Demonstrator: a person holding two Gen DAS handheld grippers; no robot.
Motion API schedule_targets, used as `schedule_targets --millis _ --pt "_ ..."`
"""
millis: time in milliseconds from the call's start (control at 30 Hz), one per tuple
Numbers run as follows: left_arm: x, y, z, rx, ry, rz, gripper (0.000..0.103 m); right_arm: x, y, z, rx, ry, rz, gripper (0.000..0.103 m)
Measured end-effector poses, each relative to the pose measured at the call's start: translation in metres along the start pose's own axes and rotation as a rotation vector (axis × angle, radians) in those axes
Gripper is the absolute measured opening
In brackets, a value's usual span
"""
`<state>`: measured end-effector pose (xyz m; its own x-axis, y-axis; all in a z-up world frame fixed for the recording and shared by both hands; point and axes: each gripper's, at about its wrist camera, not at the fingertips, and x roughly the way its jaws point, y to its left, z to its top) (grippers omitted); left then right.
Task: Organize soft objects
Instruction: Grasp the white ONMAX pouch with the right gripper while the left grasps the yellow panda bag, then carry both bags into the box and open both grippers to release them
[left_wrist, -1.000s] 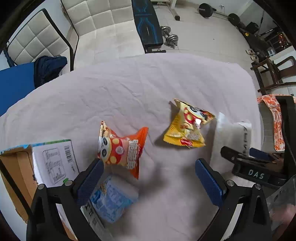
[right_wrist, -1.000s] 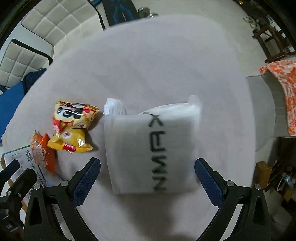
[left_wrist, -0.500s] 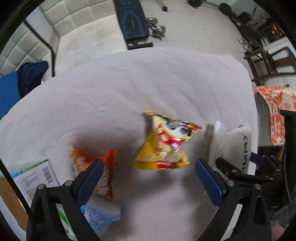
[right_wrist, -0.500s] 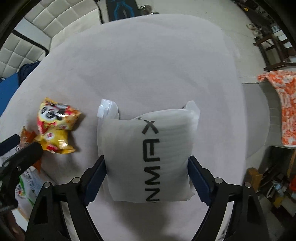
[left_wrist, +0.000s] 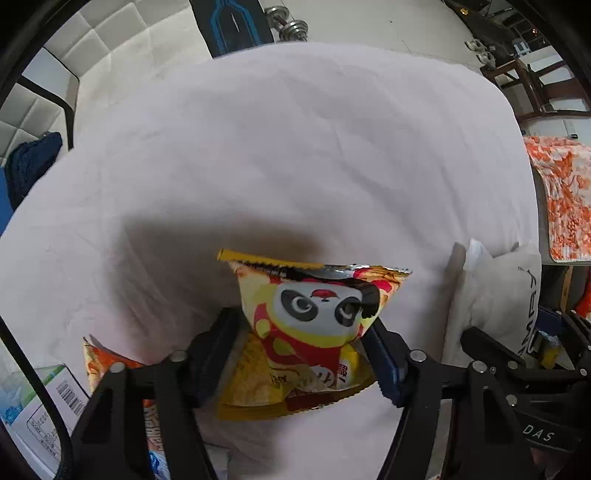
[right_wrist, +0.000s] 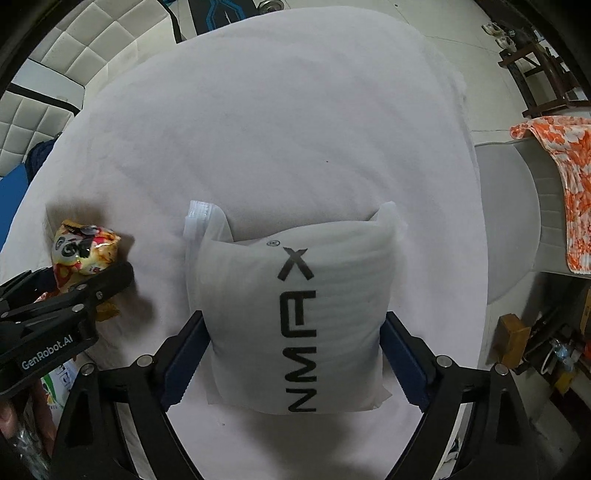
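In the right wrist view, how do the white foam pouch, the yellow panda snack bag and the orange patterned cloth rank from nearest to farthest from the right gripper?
1. White foam pouch with black letters: between the fingers of the right gripper.
2. Yellow panda snack bag: to the left, on the white sheet, in the left gripper.
3. Orange patterned cloth: far right, off the sheet.

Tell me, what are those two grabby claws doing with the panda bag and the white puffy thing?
A person is tidying soft things on a table with a white cloth. The left gripper has its fingers squeezed on the yellow panda snack bag. The right gripper has its fingers pressed on both sides of the white padded pouch. An orange snack bag and a cardboard box lie at the left edge.
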<state>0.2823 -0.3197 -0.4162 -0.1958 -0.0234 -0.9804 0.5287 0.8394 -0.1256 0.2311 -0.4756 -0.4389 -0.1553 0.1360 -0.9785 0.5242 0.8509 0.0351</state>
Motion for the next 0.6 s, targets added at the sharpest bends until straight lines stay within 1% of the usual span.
schedule_targets --millis 33,167,200,267,333,400,600 --pt "-0.001 0.0 0.0 0.002 -0.007 0.009 0.052 0.001 0.001 0.001 0.002 0.002 -0.002 0.093" --pt "-0.006 0.0 -0.002 -0.007 -0.024 0.002 0.05 0.004 0.006 0.0 -0.016 -0.009 -0.029 0.091" --pt "-0.006 0.001 -0.003 -0.01 -0.028 0.003 0.049 0.004 0.008 0.0 -0.018 -0.011 -0.031 0.089" --pt "-0.008 0.002 -0.007 -0.015 -0.036 0.006 0.048 0.003 0.014 0.003 -0.01 -0.018 -0.022 0.084" --pt "-0.011 0.001 -0.012 -0.018 -0.045 -0.001 0.047 0.0 0.01 0.0 -0.006 -0.032 -0.011 0.078" --pt "-0.015 0.001 -0.013 -0.022 -0.058 -0.009 0.047 -0.003 0.01 -0.006 -0.01 -0.047 -0.003 0.075" --pt "-0.038 -0.005 -0.03 -0.017 -0.125 -0.024 0.047 -0.014 0.0 -0.023 -0.008 -0.062 0.042 0.072"
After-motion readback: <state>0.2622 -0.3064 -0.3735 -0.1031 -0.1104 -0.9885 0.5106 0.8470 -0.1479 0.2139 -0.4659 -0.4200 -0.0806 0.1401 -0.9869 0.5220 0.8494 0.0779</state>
